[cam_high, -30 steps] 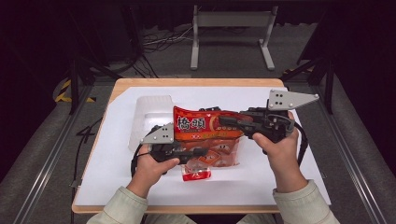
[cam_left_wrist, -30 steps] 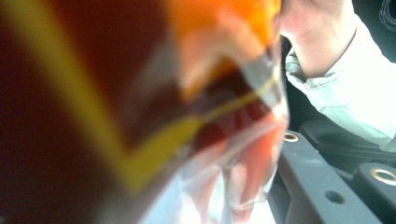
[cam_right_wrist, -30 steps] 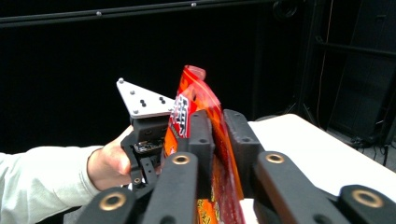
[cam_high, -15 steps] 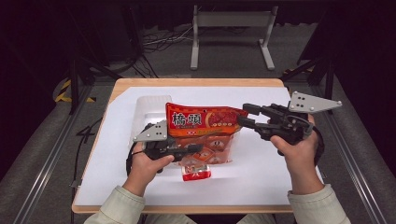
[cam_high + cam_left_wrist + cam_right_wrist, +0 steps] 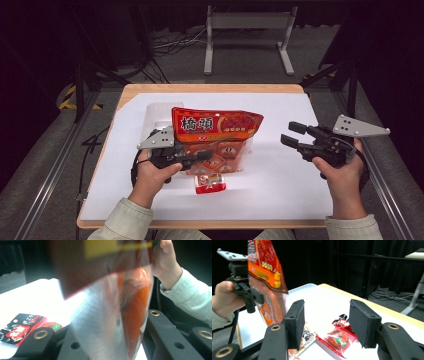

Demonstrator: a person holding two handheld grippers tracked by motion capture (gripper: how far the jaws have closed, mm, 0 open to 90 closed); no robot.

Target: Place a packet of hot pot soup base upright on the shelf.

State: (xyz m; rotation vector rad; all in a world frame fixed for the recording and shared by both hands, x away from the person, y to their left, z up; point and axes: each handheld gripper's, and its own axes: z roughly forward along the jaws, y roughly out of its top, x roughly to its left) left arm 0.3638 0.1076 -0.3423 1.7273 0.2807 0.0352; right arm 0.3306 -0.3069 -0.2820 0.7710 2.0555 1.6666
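A large orange-red snack bag (image 5: 216, 125) with a clear lower part stands upright over the middle of the table. My left gripper (image 5: 207, 155) is shut on its lower part; in the left gripper view the bag (image 5: 110, 315) sits between the jaws. My right gripper (image 5: 289, 133) hovers to the right of the bag, apart from it. Its jaws have just been opening and nothing is between them (image 5: 325, 322). A small red packet (image 5: 210, 184) lies on the white sheet in front of the bag; it shows past the right jaws as small packets (image 5: 337, 338).
A white sheet (image 5: 285, 190) covers the wooden table (image 5: 200, 89). A pale translucent container (image 5: 160, 112) lies behind the bag at the left. Beyond the table are dark floor, cables and a metal stand (image 5: 247, 30).
My right gripper has let go of the bag's right side, opened, and moved right and a little down. The bag now stands in the left gripper alone, shifted slightly left.
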